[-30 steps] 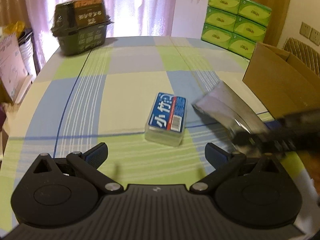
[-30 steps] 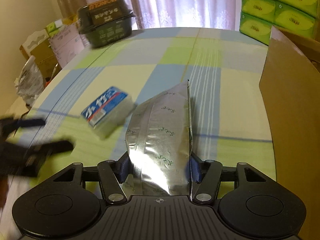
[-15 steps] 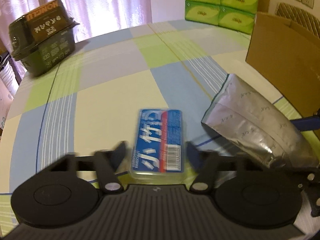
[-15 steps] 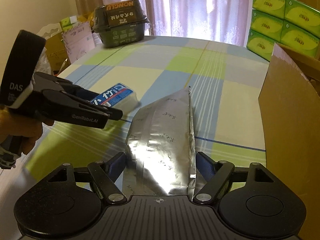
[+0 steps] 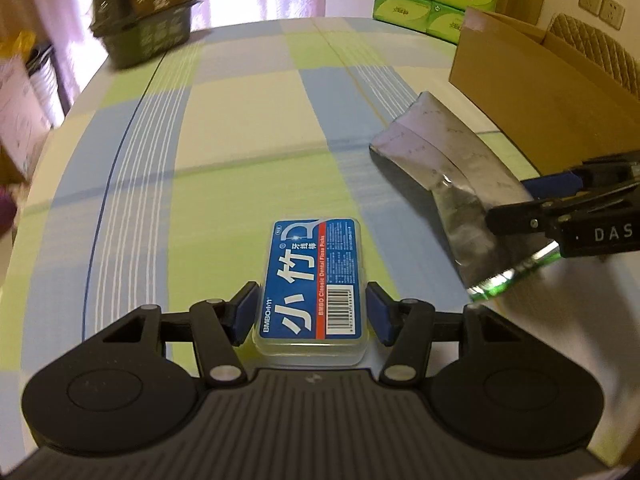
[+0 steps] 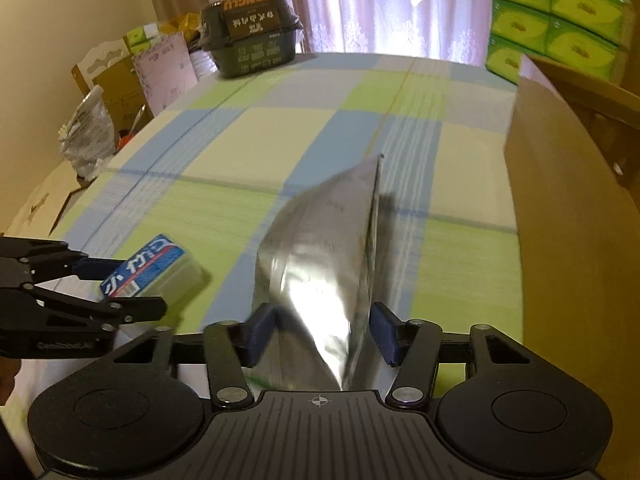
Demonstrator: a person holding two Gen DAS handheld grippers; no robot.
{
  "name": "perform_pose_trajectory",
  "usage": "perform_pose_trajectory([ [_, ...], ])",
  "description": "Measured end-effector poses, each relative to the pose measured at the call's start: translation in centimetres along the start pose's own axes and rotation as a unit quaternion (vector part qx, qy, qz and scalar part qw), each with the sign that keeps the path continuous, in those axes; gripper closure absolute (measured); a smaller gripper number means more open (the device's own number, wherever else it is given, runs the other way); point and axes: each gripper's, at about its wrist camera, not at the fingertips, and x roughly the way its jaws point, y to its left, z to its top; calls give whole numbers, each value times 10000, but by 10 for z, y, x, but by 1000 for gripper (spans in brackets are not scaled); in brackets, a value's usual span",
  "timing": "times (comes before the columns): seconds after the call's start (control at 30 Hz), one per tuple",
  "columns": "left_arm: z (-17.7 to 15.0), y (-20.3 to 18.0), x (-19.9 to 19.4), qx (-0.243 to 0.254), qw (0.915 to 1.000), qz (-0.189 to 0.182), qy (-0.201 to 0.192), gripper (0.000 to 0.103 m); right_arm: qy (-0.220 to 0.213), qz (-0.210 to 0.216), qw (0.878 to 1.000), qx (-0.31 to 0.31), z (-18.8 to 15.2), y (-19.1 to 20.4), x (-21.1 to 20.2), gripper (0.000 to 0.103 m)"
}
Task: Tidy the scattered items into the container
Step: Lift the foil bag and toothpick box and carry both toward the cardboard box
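A clear floss pick box (image 5: 312, 276) with a blue label lies on the checked tablecloth. My left gripper (image 5: 312, 314) is shut on it, one blue pad against each long side. From the right wrist view, the floss pick box (image 6: 148, 268) sits between the fingers of the left gripper (image 6: 124, 286). A silver foil pouch (image 6: 324, 240) is twisted on edge in my right gripper (image 6: 322, 332), which is shut on its lower end. The left wrist view has the pouch (image 5: 444, 160) tilted above the cloth in the right gripper (image 5: 516, 200). An open cardboard box (image 5: 540, 92) stands at the right.
A dark green lidded food tub (image 6: 250, 36) sits at the table's far left corner. Green tissue packs (image 6: 552, 12) are stacked behind the cardboard box (image 6: 572, 200). Bags and cartons (image 6: 88, 136) crowd the floor past the left table edge.
My left gripper has come down around the floss pick box and its fingers have shut on it. The right gripper has twisted the foil pouch up on edge.
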Motion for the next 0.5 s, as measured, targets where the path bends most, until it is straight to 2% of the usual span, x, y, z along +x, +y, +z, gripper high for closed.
perform_pose_trajectory([
  [0.03,-6,-2,-4,-40,10000,14,32,50,11,-30,10000,22,-5,0,-4,44],
  [0.1,-13,-4,-7,-102,9999,32,73,50,-60,-66,10000,45,-10,1,-10,12],
  [0.13,-16,-4,-8,-119,9999,38,93,48,-128,-116,9998,34,-11,2,-11,0],
  [0.23,-17,-2,-8,-132,9998,64,103,37,-295,-103,9995,-98,-2,7,-11,0],
  [0.33,-12,0,-5,-61,9999,116,87,34,-279,-97,9994,-153,11,9,4,0],
  [0.5,-2,2,4,93,9999,19,119,32,46,-23,9999,-92,32,5,40,0],
])
